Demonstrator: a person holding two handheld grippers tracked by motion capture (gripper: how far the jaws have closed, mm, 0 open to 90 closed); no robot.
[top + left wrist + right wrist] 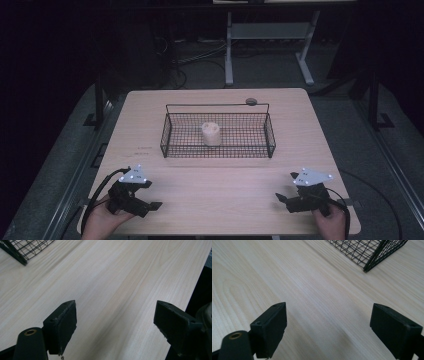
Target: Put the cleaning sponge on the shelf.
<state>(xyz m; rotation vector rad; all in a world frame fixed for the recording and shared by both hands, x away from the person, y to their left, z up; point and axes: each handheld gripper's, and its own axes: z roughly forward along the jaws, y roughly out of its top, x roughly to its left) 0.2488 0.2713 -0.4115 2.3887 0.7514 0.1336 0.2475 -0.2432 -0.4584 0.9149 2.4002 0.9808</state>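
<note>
Grippers sat low at the near edge of the table, one in each hand. The left gripper was at the near left corner, and its jaws stood wide apart with nothing between them. The right gripper was at the near right corner, and its jaws were wide too, with only bare wood showing between them.

It looked like the very start of the job, with no reach begun. The nearest thing to pick up was the small pale cup, so that was most likely what the hands would go for. The cup stood upright in the middle of the black wire basket, which sat in the middle of the table, well apart from both grippers.

The next move would likely need one gripper to go forward, lift over the basket's wall, and come down on the cup from above. The wire handle ran along the far side, so it should not be in the way.

The cup was short and round, cream in color, with little marks on top that were too small to make out.
</note>
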